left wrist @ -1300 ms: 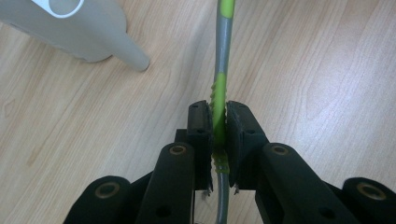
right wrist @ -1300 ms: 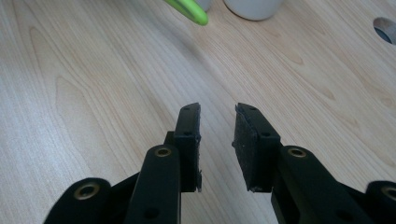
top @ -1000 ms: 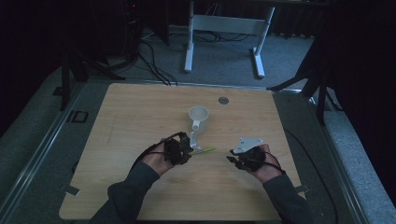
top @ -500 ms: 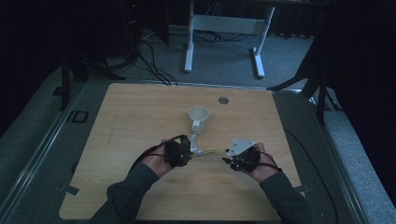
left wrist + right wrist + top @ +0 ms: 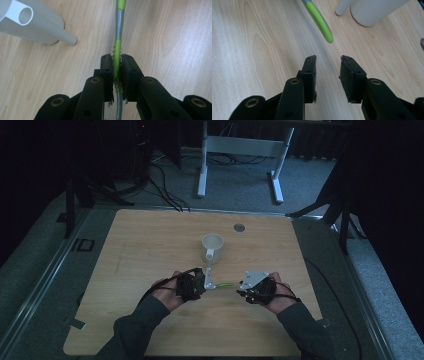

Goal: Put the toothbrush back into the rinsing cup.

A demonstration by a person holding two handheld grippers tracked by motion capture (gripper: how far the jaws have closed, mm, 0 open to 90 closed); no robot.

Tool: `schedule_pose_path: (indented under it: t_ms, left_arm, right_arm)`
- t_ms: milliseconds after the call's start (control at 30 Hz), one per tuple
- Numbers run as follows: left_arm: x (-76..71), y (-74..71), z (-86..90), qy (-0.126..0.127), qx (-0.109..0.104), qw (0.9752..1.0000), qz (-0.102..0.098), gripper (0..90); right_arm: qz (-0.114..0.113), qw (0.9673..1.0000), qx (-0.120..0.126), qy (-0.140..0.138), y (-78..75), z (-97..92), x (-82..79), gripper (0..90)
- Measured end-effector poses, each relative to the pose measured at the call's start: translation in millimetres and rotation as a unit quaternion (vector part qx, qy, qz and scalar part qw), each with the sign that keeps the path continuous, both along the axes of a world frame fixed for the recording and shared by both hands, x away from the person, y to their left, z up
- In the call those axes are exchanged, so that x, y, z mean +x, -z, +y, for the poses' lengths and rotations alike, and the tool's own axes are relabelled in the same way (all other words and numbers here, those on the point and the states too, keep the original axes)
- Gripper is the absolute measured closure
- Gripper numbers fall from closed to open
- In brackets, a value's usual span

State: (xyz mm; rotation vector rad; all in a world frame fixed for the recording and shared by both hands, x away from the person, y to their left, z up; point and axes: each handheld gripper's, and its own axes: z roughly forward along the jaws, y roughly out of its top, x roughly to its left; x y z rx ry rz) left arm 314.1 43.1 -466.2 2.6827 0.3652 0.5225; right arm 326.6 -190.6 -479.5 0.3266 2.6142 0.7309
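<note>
My left gripper [image 5: 206, 285] [image 5: 117, 58] is shut on a thin green and grey stick [image 5: 119, 25], its pads clamped on the ridged green section. The stick [image 5: 225, 285] lies level just above the table and reaches right toward my right gripper [image 5: 241, 287]. In the right gripper view my right gripper [image 5: 328, 60] stands open, its jaws having just been opening with nothing between them. The stick's green tip [image 5: 322, 25] lies a little beyond its fingertips. A white cup [image 5: 212, 244] with a handle stands just behind the two grippers.
The wooden table [image 5: 150, 250] has a small round grommet [image 5: 239, 227] near its far edge. Cables trail off the table's left and right sides. A white desk frame [image 5: 240, 150] stands on the floor beyond.
My right gripper has edged left toward the free end of the stick. My left gripper and the stick have kept still.
</note>
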Motion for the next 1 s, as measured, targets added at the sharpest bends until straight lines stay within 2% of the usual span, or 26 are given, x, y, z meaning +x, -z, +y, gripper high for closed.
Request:
schedule_pose_path:
  t_ms: [333, 400, 700, 1000]
  left_arm:
    - [-6.4, 1.7, -3.8, 0.015, 0.011, 0.9997, -0.017, 80.8]
    - [-9.5, 2.1, -5.5, 0.024, 0.014, 0.9994, -0.021, 80.8]
    - [-12.0, 3.3, -6.3, 0.045, 0.015, 0.9987, -0.019, 80.8]
    - [-15.5, 3.6, -8.1, 0.062, 0.02, 0.9973, -0.032, 80.8]
  right_arm:
    - [-0.005, 0.9996, -0.016, -0.022, 1.5, 10.1, -0.6, 65.7]
    - [-0.005, 0.9996, -0.017, -0.024, 2.4, 11.8, -0.2, 66.1]
    - [0.0, 0.9987, -0.024, -0.045, 4.7, 15.9, -2.1, 69.0]
    - [0.003, 0.9969, -0.045, -0.064, 8.8, 20.7, -5.5, 70.6]
